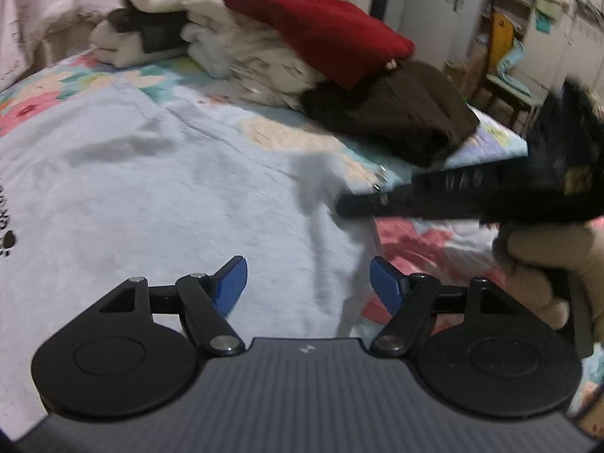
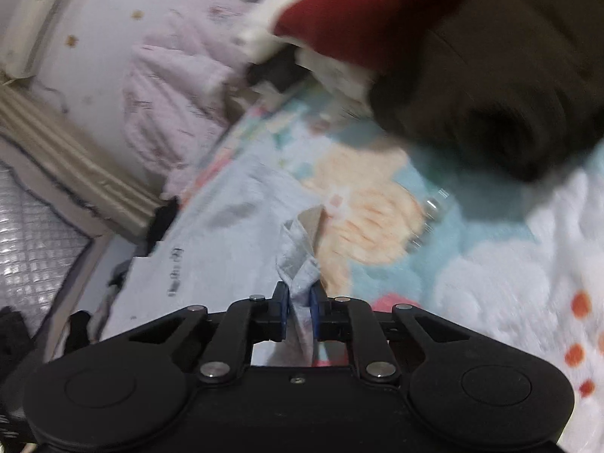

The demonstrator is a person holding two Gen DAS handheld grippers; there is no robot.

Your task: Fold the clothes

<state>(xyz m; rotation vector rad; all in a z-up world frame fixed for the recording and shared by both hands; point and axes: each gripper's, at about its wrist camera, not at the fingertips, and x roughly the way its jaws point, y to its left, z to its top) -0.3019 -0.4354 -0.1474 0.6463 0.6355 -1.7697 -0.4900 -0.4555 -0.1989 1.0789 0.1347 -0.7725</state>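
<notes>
A pale blue-grey garment (image 1: pixel 158 188) lies spread flat on a floral bedspread, its cloth lightly creased, with a small dark print at its left edge in the left wrist view. In the right wrist view one edge of it (image 2: pixel 300 264) is bunched into a raised, twisted fold, pinched between blue pads. Behind it sits a heap of folded clothes: cream pieces (image 1: pixel 196 11), a red one (image 1: pixel 332 34) and a dark brown one (image 1: pixel 400 113).

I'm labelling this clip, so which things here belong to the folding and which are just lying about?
In the job:
- light blue garment
- right tongs, shut on its edge
- left tongs, open above it

Lying about:
- red garment
- brown garment
- white clothes
- floral bedcover
</notes>
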